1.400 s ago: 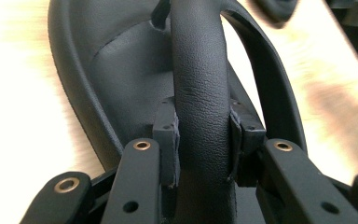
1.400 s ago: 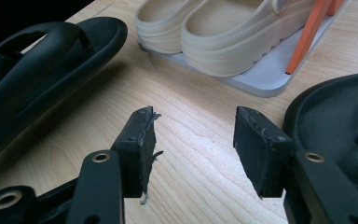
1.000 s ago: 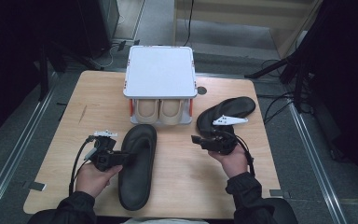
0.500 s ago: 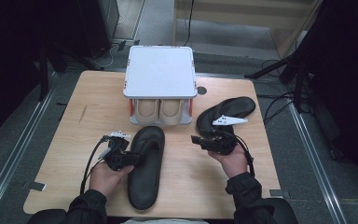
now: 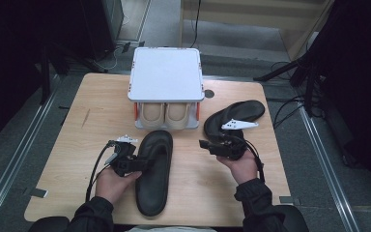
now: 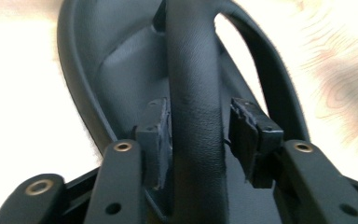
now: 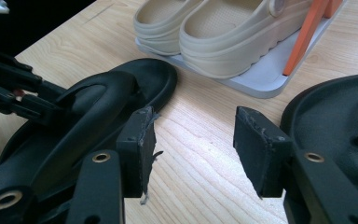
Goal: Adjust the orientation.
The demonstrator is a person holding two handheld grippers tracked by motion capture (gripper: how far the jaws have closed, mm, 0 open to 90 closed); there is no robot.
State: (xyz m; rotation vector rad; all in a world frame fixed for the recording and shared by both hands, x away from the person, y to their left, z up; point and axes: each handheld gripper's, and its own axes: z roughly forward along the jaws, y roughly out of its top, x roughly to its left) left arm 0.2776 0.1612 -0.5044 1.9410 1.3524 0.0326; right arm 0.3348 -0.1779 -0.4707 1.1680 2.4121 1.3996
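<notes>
We have the left gripper clamped on the strap of the black sandal, lying mid-table before the shoe rack. Right gripper gapes, holding nothing. Risk: the strap may slip from the pads, twisting the sandal against the rack.

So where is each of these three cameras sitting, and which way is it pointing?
High view: above the person's side, looking forward and down on the table; both forearms enter from the bottom, left gripper and right gripper.
Left gripper view: rides that gripper, looking along its jaws set either side of the near sandal's strap.
Right gripper view: rides the right gripper, looking between open jaws at the beige clogs on the rack.
Shared: the near sandal appears in all three.
</notes>
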